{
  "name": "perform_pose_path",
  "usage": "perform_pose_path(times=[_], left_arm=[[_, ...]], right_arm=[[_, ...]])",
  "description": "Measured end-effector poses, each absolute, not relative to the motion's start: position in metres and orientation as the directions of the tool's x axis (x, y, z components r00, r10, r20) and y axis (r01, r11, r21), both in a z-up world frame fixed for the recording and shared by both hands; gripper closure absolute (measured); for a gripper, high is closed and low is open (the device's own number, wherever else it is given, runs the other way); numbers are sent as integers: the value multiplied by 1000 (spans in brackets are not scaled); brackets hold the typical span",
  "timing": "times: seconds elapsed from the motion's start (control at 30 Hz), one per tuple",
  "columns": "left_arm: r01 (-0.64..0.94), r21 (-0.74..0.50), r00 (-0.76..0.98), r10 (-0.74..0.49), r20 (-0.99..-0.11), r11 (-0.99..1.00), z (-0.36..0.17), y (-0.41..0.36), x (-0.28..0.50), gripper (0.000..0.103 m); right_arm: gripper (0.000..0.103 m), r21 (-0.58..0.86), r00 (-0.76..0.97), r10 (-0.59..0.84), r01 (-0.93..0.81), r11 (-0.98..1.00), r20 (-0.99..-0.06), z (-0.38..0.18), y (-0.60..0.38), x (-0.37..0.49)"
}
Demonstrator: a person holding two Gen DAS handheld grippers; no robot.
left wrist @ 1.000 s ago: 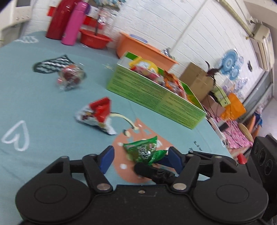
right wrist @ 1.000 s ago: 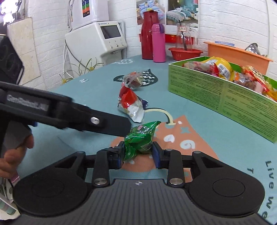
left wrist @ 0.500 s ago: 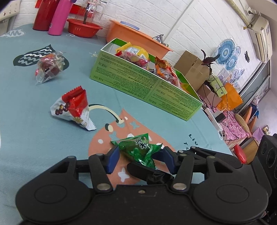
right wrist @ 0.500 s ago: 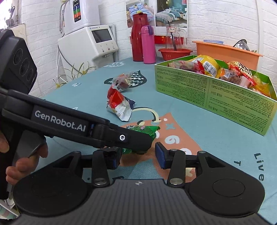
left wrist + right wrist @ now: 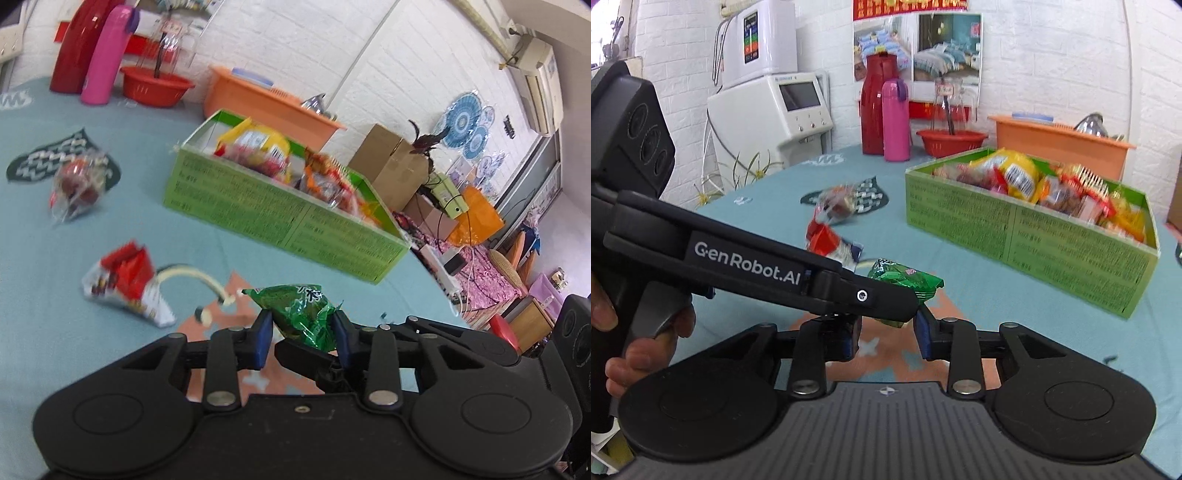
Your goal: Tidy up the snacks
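A green snack packet [image 5: 301,314] sits pinched between the blue pads [image 5: 263,338] of the left gripper [image 5: 301,338], raised clear of the teal bench [image 5: 44,295], in the left wrist view. From the right wrist camera the same packet [image 5: 905,282] shows past the tip of the left gripper [image 5: 886,306], whose long black body slants across the frame from upper left down to centre, gripped at its handle by a bare hand [image 5: 639,343] at the left edge. The right gripper [image 5: 886,338] waits just below and in front of the packet with its jaws parted and nothing between them; the packet appears to hang just above that gap, though the left tool hides part of it. White lettering on the left tool reads "GenRobot.AI". The packet carries white characters, too blurred to read. Ahead on the bench stands a green cardboard box [image 5: 280,218] printed with rows of fine text, not legible, and heaped with bright wrapped snacks. Two loose snacks lie well apart from the grippers: a red-and-white packet [image 5: 127,288] near the orange patch of the bench cloth, and a clear bag of dark red sweets [image 5: 75,186] farther back. A red flask [image 5: 873,105] and pink bottle [image 5: 895,120] stand at the bench's far edge.
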State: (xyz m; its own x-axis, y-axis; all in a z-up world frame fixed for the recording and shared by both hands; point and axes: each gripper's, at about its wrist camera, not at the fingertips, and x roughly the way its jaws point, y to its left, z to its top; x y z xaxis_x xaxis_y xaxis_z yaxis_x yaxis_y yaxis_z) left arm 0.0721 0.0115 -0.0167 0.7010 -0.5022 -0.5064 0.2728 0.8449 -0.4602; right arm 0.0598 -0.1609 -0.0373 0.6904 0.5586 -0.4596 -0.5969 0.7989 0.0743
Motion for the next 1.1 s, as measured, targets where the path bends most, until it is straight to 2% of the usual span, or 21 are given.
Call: perform_pose_path(times=[0.37,0.77,0.83,0.87,0.9,0.93,0.97,1.1], left_arm=[[356,-408,740,-520,-426,841,31,-13,131,33],[393,-401,729,-546,-412,828,37,-26,206,33],[393,-392,727,-542,-423,832,31,-28,215,30],[388,-378,725,-532,-439,841,26,-28,220,24],[379,-361,723,-516,-459,852,21,-30,224,1],[363,-344,726,-494,-479,866,17,-31,227,0],[343,-328,738,-469,-486,880,14,-29,225,0],[344,-322,766,-462,-447,882,14,-20,207,0]], right_arm=[[49,11,804,506,-529,848,-314,4,-174,104],[49,28,856,447,-456,890,-260,11,-186,165],[49,33,859,442,-449,893,-260,6,-186,175],[48,29,861,437,-446,895,-261,2,-185,179],[45,20,862,433,-444,896,-264,-3,-183,183],[25,7,858,432,-448,894,-278,-8,-181,188],[0,-6,854,425,-447,894,-299,-14,-179,191],[0,-62,870,387,-424,904,-304,-26,-180,180]])
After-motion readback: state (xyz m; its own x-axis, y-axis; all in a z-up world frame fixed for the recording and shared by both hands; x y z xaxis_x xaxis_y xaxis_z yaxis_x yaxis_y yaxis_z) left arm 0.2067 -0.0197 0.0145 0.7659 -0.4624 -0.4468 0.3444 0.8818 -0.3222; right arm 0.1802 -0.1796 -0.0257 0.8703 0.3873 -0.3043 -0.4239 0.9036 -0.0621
